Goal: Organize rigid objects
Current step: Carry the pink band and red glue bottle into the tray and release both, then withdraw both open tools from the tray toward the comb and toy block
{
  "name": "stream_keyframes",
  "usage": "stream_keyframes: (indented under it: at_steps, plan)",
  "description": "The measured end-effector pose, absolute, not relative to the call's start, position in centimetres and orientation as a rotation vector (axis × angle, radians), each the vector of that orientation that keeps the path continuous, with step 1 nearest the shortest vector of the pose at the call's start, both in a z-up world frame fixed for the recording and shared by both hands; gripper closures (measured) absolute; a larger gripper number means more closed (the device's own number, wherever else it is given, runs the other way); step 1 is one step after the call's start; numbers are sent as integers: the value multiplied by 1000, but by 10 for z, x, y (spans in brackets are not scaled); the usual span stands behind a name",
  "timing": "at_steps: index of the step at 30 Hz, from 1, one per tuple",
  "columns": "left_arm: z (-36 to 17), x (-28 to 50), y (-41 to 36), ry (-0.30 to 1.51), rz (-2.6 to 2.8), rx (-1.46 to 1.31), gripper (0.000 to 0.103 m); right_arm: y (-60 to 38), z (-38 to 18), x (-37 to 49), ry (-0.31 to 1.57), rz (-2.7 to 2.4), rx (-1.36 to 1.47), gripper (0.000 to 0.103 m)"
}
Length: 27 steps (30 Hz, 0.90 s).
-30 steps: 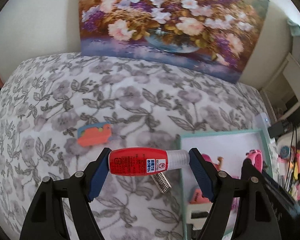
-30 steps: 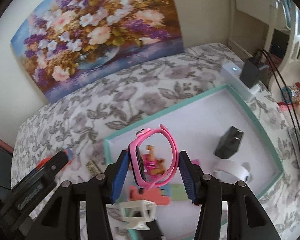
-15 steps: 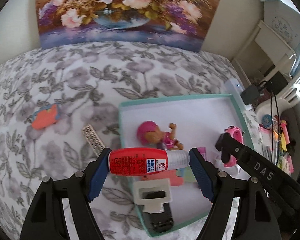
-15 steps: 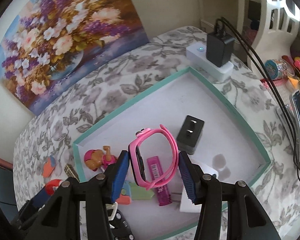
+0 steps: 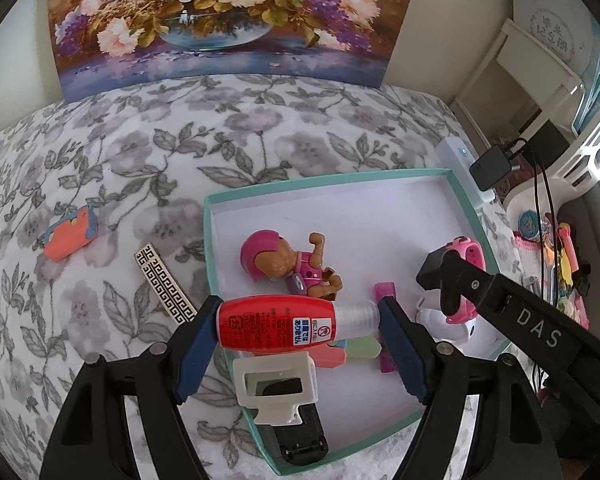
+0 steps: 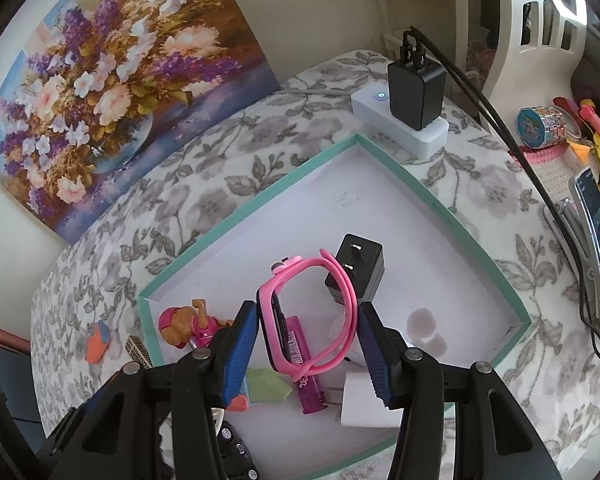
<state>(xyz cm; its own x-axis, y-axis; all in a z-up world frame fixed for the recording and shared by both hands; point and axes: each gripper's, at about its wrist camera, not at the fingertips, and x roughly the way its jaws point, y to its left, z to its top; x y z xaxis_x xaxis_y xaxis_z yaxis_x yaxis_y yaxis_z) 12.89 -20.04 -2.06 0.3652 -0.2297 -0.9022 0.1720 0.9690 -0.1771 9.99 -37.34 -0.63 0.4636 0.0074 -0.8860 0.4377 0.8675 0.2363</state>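
One "DAS"-marked right gripper (image 5: 456, 280)

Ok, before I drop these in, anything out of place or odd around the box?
Two items lie outside the teal box on the floral cloth: an orange toy and a patterned strip. The black device with a white clip hangs over the box's near rim. Nothing looks spilled or broken.

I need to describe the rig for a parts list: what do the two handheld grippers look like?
Both the left gripper and the right gripper have matte black plastic arms with silver pivot screws and ribbed blue finger pads. The right gripper's body carries white "DAS" lettering.
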Motion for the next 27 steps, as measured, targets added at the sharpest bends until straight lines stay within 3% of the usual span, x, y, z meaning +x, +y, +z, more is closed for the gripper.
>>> stream_keyframes:
  at_steps: [18,23,27]
  plan:
    - [-30,129,-210,1208,-256,-3,23,-370,-7,102,1076,-286,432,48]
    - [-27,131,-204,1206,-239,-13,23,-367,-4,103,1072,-287,416,41]
    - [-27,134,-195,1210,-219,-24,23,-362,-3,105,1074,-287,399,40]
